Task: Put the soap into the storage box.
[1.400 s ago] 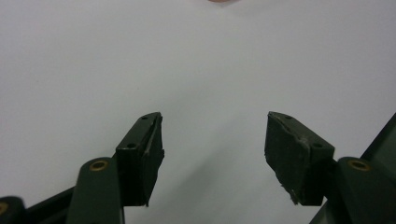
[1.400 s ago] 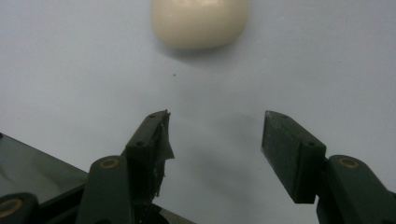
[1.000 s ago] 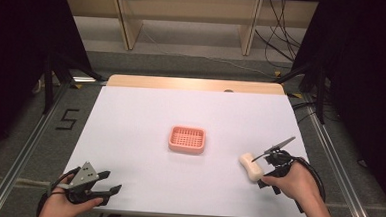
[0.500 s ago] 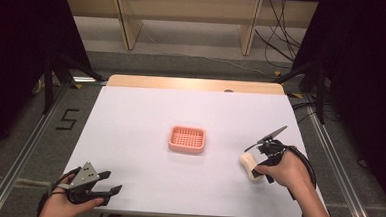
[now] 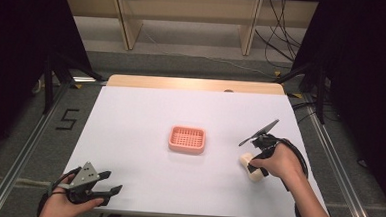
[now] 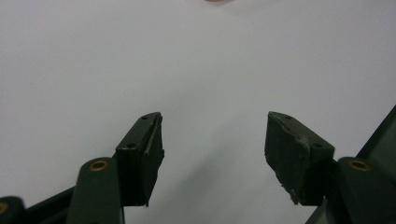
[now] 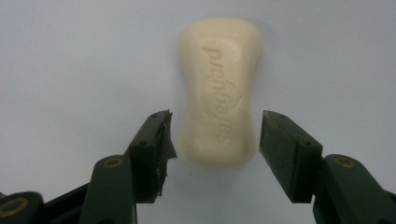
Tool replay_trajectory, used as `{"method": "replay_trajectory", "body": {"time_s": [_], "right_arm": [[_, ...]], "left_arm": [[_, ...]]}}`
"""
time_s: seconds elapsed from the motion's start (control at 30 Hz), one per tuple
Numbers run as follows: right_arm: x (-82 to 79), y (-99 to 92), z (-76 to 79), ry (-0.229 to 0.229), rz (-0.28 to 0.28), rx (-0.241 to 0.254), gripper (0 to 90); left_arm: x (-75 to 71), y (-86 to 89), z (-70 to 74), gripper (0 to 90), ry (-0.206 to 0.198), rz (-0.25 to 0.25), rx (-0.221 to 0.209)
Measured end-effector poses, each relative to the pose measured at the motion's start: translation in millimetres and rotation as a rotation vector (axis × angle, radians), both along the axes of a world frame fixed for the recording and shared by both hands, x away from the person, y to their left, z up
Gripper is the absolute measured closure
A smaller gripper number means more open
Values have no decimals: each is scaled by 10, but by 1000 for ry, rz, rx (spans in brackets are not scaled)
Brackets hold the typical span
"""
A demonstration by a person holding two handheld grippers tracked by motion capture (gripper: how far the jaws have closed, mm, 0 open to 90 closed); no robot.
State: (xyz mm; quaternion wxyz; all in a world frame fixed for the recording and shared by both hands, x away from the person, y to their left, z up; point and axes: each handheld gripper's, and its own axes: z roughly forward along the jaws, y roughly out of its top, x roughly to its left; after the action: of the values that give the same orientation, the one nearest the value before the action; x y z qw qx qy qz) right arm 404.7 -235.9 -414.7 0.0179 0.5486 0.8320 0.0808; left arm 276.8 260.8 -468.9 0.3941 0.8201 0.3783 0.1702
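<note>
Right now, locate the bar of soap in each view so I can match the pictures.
High view: the bar of soap lies at the right of the white table, under the right gripper.
Left gripper view: bare table between the left gripper's open jaws.
Right gripper view: soap at centre, its near end between the open jaws, apparently untouched.
Shared landmark: the white tabletop.

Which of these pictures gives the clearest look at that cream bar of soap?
The right gripper view: the bar of soap lies close up on the white table, embossed lettering visible, its near end between the open right tongs. In the high view it is small and partly hidden by the right hand.
</note>
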Motion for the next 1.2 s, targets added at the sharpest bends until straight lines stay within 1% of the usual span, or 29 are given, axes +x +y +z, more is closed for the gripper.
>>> {"method": "replay_trajectory", "body": {"time_s": [0.03,0.07,0.1,0.17,0.23,0.27,0.3,0.33,0.37,0.4,0.47,0.5,0.57,0.6,0.63,0.67,0.7,0.73,0.77,0.8,0.83,0.87,0.9,1.0,1.03,1.07,1.13,1.17,1.2], "right_arm": [[12,2,3,16,0,-1,442],[20,9,-10,10,-7,4,442],[32,12,-28,-6,-8,-1,442],[61,18,-37,18,-9,-13,442],[76,24,-57,27,-3,-12,441],[76,24,-57,27,-3,-12,441],[87,36,-77,29,-11,-10,440],[98,36,-85,27,-3,-12,440],[118,42,-102,37,2,-20,439],[119,53,-124,23,-9,-17,439],[131,57,-134,24,-6,-21,438],[153,69,-137,47,4,-14,437],[159,74,-140,47,7,-22,436],[166,88,-154,44,1,-17,436],[189,95,-157,57,18,-26,436],[189,95,-157,57,18,-26,436],[198,111,-178,41,12,-27,436],[209,114,-173,56,15,-26,436],[209,114,-173,56,15,-26,436],[210,118,-183,41,14,-35,437],[226,125,-189,56,19,-45,436],[226,125,-189,56,19,-45,436],[232,132,-203,66,23,-46,437],[237,146,-220,66,17,-48,437],[245,141,-221,72,27,-49,437],[252,144,-227,74,25,-46,436],[260,150,-227,71,21,-46,438],[270,157,-230,64,28,-59,438],[270,157,-230,64,28,-59,438]], "left_arm": [[1,2,1,365,3,-2,0],[2,9,4,365,0,-3,10],[11,18,11,365,-11,-15,25],[14,19,9,365,-13,-13,28],[13,18,9,365,-13,-13,28],[10,10,2,365,-2,-4,22],[9,8,1,365,-1,-2,18],[3,2,1,365,-1,-1,2],[10,9,7,365,-12,-11,14],[11,19,11,365,-10,-15,26],[14,22,11,365,-12,-14,28],[16,19,8,365,-15,-8,32],[17,21,9,365,-11,-14,30],[15,19,9,365,-12,-14,28],[14,19,9,365,-11,-14,28],[14,19,9,365,-11,-14,28],[14,20,10,365,-12,-13,27],[17,20,6,365,-15,-11,26],[15,18,6,365,-18,-4,32],[16,21,8,365,-14,-8,33],[13,22,13,365,-7,-18,29],[13,22,13,365,-7,-18,29],[11,18,10,365,-9,-17,25],[18,18,4,365,-14,-15,24],[16,16,4,365,-15,-6,34],[16,18,6,365,-12,-9,34],[16,18,6,365,-12,-8,33],[16,17,6,365,-13,-8,32],[16,16,6,365,-13,-8,32]]}}
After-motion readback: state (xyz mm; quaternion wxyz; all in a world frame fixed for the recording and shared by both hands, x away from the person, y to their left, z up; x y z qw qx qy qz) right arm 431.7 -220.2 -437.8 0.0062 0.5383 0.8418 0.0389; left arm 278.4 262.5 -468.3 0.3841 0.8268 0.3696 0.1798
